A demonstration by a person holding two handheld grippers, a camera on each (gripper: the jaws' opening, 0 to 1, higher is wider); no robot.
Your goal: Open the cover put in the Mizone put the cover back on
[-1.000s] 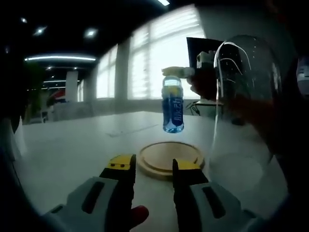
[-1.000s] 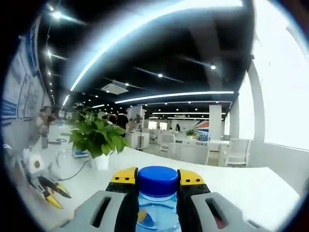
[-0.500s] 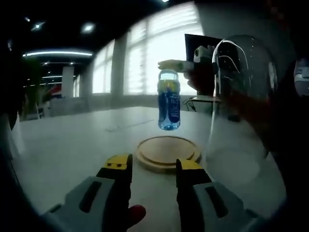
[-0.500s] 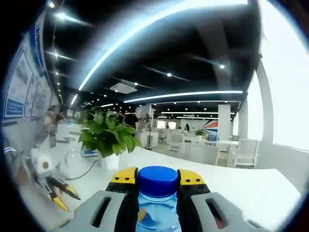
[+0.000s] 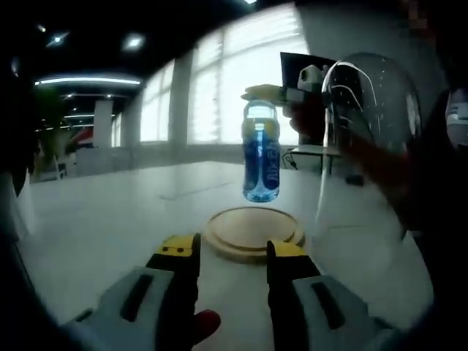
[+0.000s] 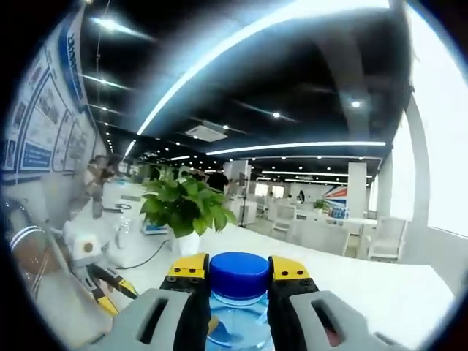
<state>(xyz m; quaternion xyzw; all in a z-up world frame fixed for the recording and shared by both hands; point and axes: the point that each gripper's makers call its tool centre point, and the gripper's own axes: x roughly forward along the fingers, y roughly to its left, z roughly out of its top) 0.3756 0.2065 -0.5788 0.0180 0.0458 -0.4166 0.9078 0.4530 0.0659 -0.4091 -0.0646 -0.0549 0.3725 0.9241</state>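
Midway through the task, the right tongs [image 6: 240,274] grip the Mizone bottle [image 5: 261,152] by its blue cap [image 6: 239,272], held above the wooden base [image 5: 254,232], right of which the glass cover [image 5: 365,168] stands; left tongs [image 5: 232,252] gape empty, lowering likely next.

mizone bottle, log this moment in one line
Mizone bottle: in air above wooden base | right gripper: shut on its blue cap | left gripper: open, empty

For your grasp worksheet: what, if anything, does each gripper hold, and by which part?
The right gripper holds the Mizone bottle at its neck, just under the blue cap, above the wooden base. The left gripper holds nothing.
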